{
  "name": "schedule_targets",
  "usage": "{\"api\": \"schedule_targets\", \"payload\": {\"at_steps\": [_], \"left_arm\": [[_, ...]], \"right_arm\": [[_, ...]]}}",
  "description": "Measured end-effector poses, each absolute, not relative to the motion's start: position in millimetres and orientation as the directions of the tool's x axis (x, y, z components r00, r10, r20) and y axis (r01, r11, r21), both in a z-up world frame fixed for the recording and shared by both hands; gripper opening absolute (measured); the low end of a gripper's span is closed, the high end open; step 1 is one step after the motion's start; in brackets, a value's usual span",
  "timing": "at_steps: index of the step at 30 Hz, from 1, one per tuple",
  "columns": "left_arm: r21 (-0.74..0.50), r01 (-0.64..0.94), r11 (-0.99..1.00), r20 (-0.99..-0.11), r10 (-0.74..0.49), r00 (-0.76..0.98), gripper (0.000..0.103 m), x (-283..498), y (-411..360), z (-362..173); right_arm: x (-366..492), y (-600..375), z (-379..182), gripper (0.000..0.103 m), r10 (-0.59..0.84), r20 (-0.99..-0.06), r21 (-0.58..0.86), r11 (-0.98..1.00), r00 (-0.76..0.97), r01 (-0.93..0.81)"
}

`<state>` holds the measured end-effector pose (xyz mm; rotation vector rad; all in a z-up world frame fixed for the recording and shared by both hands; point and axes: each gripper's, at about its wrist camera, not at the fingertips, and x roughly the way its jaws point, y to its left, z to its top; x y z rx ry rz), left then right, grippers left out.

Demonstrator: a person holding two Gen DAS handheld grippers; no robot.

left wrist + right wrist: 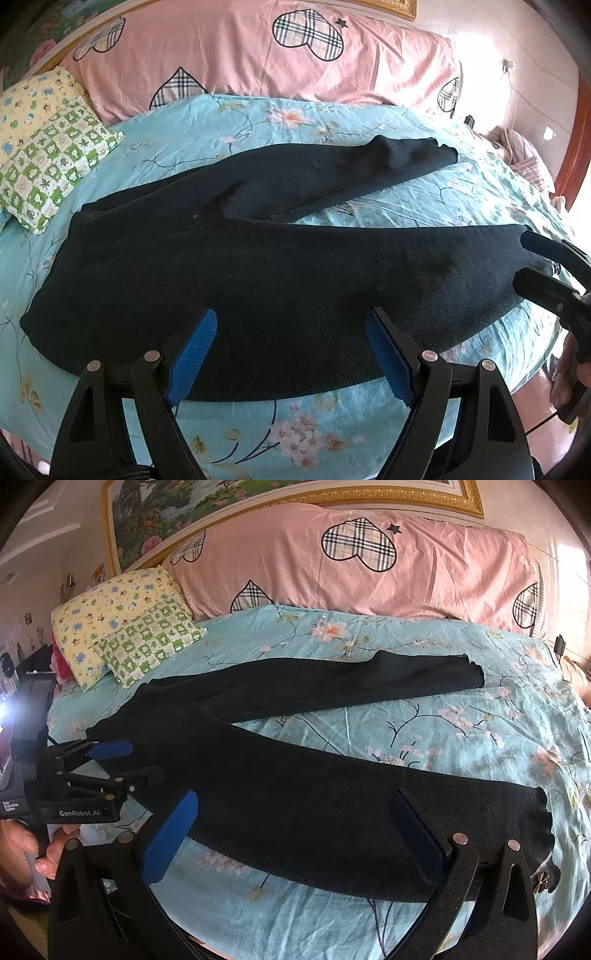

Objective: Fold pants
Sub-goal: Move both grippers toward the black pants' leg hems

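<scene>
Lying unfolded on the bed (332, 118), the dark pants (258, 266) have legs spread apart; left gripper (291, 332) and right gripper (295, 819) hover over them, jaws wide open, holding nothing.

Before me a bed (424, 716) wears a turquoise floral sheet. A long pink bolster (369, 561) with plaid hearts lines its far edge, two small patterned pillows (122, 642) sit at its far left corner, and a gilt-framed landscape painting (258, 494) hangs above. Bright daylight washes the right wall (517, 44).
</scene>
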<state>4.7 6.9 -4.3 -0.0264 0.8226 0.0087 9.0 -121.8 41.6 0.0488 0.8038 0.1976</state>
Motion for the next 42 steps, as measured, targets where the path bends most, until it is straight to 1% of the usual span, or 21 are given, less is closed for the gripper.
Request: {"api": "schedule_targets", "payload": {"at_steps": [2,7,10,12,16,27,32,38,42], "left_arm": [[-0.024,-0.016,1.000,-0.736,-0.007,0.677,0.083,6.2,7.0,-5.4],[-0.031,-0.009,0.999,-0.742,-0.017,0.670,0.083,8.9,6.6,-7.6],[-0.028,-0.003,1.000,-0.743,-0.019,0.669,0.083,9.4,5.5,-8.3],[-0.031,0.002,1.000,-0.745,-0.024,0.666,0.083,10.2,5.2,-8.6],[-0.037,0.005,0.999,-0.749,-0.031,0.661,0.083,11.9,5.8,-9.0],[-0.056,0.022,0.998,-0.754,-0.057,0.655,0.083,20.2,7.1,-5.8],[-0.060,0.040,0.997,-0.749,-0.071,0.659,0.083,33.2,8.0,1.5],[-0.076,0.047,0.996,-0.746,-0.088,0.661,0.083,57.5,11.6,10.8],[-0.111,0.071,0.991,-0.744,-0.130,0.655,0.083,80.5,14.1,17.4]], "right_arm": [[9.2,-123.2,42.4,0.103,0.202,-0.715,0.136,0.979,0.669,-0.151],[8.3,-125.5,42.0,0.103,0.185,-0.687,0.104,0.982,0.703,-0.156],[9.0,-125.4,42.0,0.103,0.179,-0.694,0.096,0.983,0.698,-0.157],[9.0,-125.7,40.0,0.103,0.168,-0.681,0.077,0.984,0.712,-0.159],[10.3,-127.0,39.5,0.103,0.157,-0.697,0.065,0.986,0.700,-0.156],[14.0,-132.6,44.0,0.103,0.185,-0.677,0.105,0.982,0.712,-0.156],[21.5,-140.6,52.5,0.103,0.171,-0.673,0.080,0.984,0.719,-0.160],[41.6,-157.0,61.1,0.103,0.169,-0.685,0.088,0.985,0.709,-0.150],[57.6,-169.6,66.5,0.103,0.179,-0.688,0.108,0.984,0.703,-0.145]]}}
